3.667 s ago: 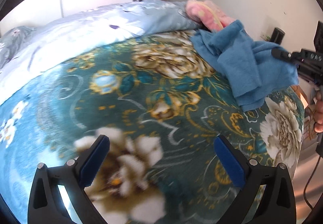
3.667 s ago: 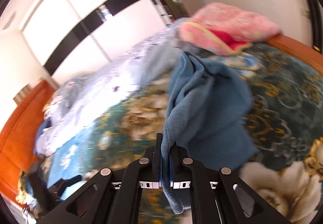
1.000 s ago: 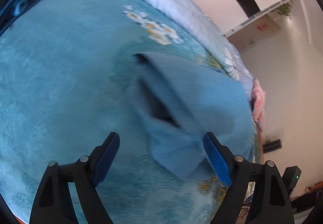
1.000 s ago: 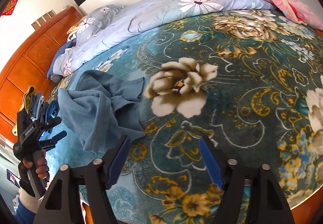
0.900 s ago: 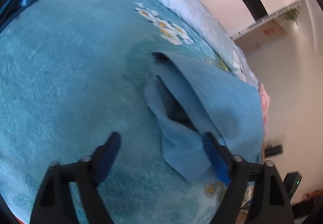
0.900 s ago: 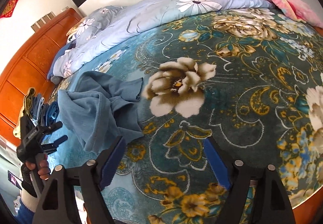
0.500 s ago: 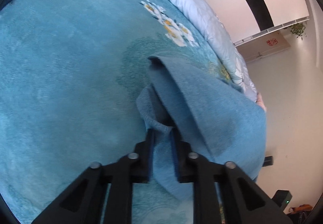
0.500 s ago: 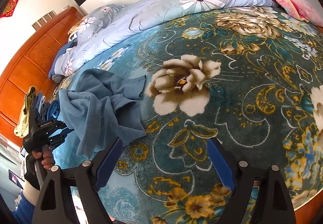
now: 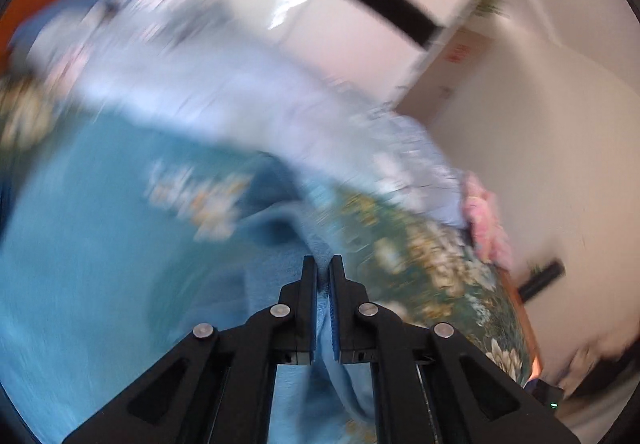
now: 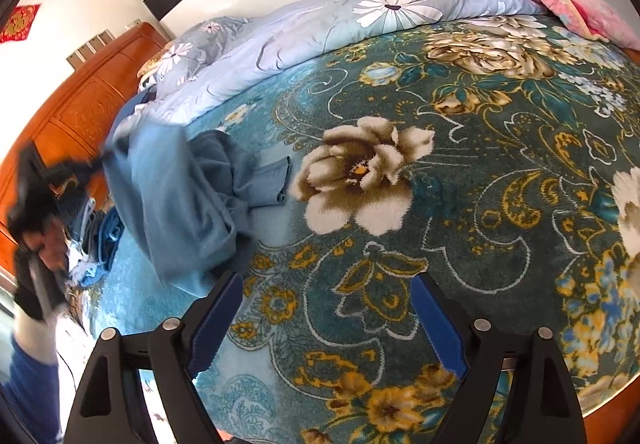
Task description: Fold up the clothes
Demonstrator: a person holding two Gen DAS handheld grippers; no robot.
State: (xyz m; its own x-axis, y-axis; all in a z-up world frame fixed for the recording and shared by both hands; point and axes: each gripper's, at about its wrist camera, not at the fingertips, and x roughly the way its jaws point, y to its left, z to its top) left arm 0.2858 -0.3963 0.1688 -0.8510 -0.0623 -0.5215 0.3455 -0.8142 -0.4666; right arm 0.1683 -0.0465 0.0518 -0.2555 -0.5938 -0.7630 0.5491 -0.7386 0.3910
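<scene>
Hanging limp from the left gripper (image 9: 323,276), clamped on its edge, the soft blue cotton garment (image 10: 176,204) drapes over the floral blanket's (image 10: 460,172) left edge; right gripper (image 10: 324,316) gapes empty and should take a second edge.

The left wrist view sits just behind the left claw (image 9: 323,284) and looks along it, tilted and blurred, close over the bed blanket (image 9: 80,264), toward the wardrobe wall at 12 o'clock. The right wrist view sits behind the right claw (image 10: 326,324), looks steeply down on the same blanket (image 10: 480,204) and shows most of the bed. Both views share the blue garment (image 10: 172,204), the pale duvet (image 10: 360,20) and the pink blanket (image 10: 572,4). In the right view the left claw appears at 9 o'clock.
</scene>
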